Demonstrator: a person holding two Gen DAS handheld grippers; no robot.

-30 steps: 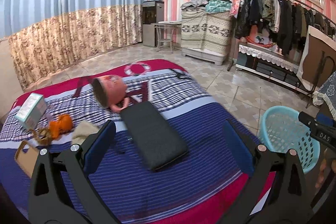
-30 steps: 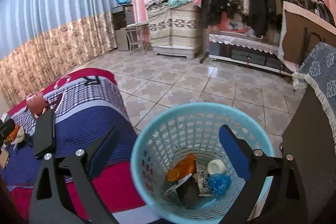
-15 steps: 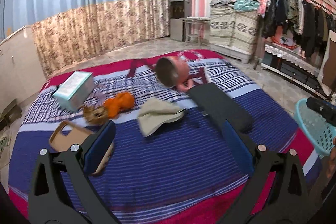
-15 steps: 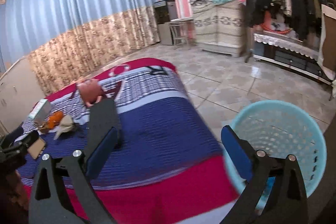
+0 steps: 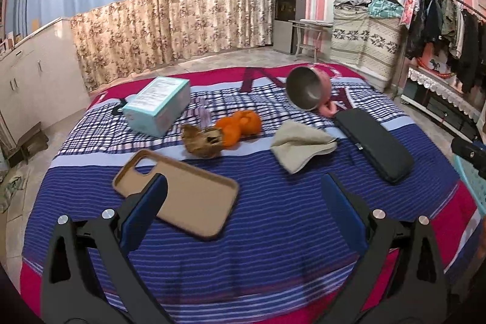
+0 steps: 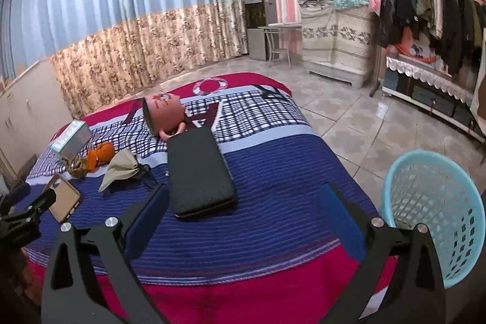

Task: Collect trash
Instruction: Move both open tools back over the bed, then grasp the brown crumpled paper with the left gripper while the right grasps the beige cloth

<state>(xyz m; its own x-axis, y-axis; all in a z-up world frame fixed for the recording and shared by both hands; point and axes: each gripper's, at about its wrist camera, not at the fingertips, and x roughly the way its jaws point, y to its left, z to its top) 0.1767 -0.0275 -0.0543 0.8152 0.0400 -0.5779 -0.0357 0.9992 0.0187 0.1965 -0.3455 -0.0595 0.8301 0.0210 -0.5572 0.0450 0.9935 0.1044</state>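
On the striped bed cover [image 5: 273, 220] lie an orange crumpled wrapper [image 5: 241, 125], a brown crumpled wrapper [image 5: 202, 140] and a beige crumpled cloth or paper [image 5: 299, 143]. They also show in the right wrist view: the orange wrapper [image 6: 101, 154], the beige piece [image 6: 120, 167]. My left gripper [image 5: 243, 202] is open and empty, above the bed's near edge. My right gripper [image 6: 244, 210] is open and empty, over the bed's right side. The light blue basket [image 6: 437, 202] stands on the floor right of the bed.
A tan phone case [image 5: 179, 192], a teal box [image 5: 158, 104], a pink pot on its side [image 5: 308, 91] and a black flat case [image 5: 375, 143] lie on the bed. A clothes rack [image 6: 431, 8] and cabinets stand along the right wall. Tiled floor [image 6: 349, 123] lies between.
Both grippers have swung left. The left view now centres on the phone case and wrappers; the right view has left the basket's inside and now looks across the bed.
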